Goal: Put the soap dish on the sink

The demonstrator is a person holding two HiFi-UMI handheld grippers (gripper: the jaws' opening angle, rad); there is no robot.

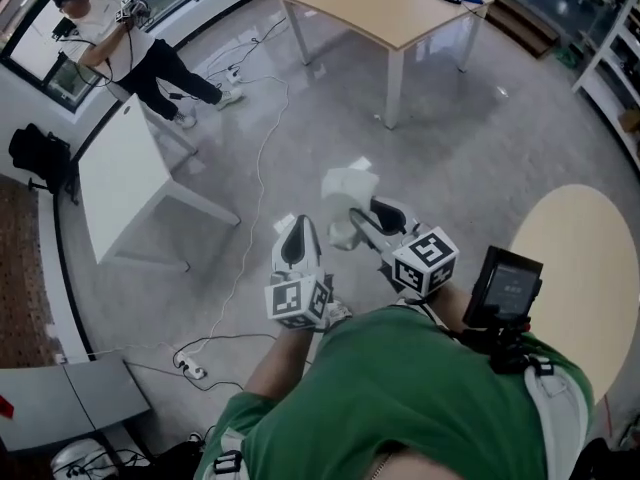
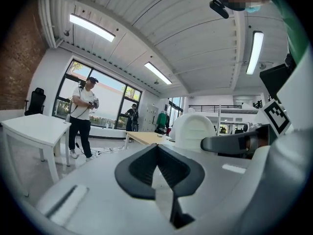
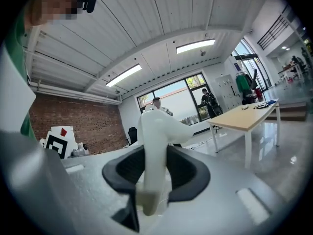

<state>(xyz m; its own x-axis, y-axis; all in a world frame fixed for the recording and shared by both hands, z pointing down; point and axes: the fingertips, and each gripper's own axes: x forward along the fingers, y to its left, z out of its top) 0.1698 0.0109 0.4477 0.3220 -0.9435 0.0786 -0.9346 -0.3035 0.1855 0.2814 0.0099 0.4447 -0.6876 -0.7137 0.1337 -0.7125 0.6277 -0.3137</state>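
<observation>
Counted: three tables, two bystanders, two grippers, one dish.

One rectangular light-wood table with white legs (image 1: 385, 8). Left of it is one white rectangular table (image 1: 120, 183), and right of it one round pale-wood table (image 1: 585, 268). Also left of it stand two people: one person in a white top (image 1: 130, 48) and one person in dark clothes (image 2: 131, 117). Nearer than it are two grey two-jaw tools, the left gripper (image 1: 297, 230) and the right gripper (image 1: 357, 216). There too are one white plastic soap dish (image 1: 348, 186) and one white power strip (image 1: 192, 371).

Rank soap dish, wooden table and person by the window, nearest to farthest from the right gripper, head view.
1. soap dish, clamped in the right gripper.
2. wooden table, ahead, upper right.
3. person, far upper left.
</observation>
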